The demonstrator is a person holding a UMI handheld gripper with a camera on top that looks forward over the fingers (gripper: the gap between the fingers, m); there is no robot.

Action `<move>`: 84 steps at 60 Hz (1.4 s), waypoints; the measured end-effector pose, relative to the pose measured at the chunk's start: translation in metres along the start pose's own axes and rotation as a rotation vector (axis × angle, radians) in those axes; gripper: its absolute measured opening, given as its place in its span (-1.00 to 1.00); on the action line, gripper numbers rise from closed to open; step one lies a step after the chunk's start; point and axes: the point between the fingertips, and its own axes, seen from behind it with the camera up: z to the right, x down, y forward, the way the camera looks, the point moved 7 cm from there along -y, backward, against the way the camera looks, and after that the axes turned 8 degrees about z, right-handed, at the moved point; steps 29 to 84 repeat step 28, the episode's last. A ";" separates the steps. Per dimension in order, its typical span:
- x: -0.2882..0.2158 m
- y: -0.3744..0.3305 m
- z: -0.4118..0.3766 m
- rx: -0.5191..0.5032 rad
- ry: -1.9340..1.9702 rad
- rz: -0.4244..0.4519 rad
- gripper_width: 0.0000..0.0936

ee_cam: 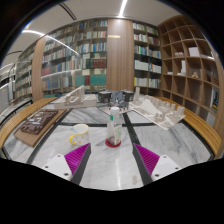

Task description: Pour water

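Note:
A clear plastic bottle (pixel 114 128) with a red part at its bottom stands upright on the white table (pixel 112 170), just ahead of my fingers and in line with the gap between them. A pale cup (pixel 79 132) stands to the left of the bottle, a little apart from it. My gripper (pixel 112 160) is open and empty, low over the table. Its magenta pads (pixel 78 158) sit wide apart, and neither touches the bottle.
Model pieces and a dark frame lie on the table's left side (pixel 40 122). White models stand at the back right (pixel 160 108). A dark stand (pixel 120 98) is behind the bottle. Bookshelves (pixel 90 55) line the far walls.

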 end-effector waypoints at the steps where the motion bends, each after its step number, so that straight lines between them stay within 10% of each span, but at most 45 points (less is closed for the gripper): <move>1: 0.000 -0.007 -0.001 0.002 -0.004 -0.001 0.83; 84: -0.005 -0.081 -0.013 0.012 -0.013 0.022 0.83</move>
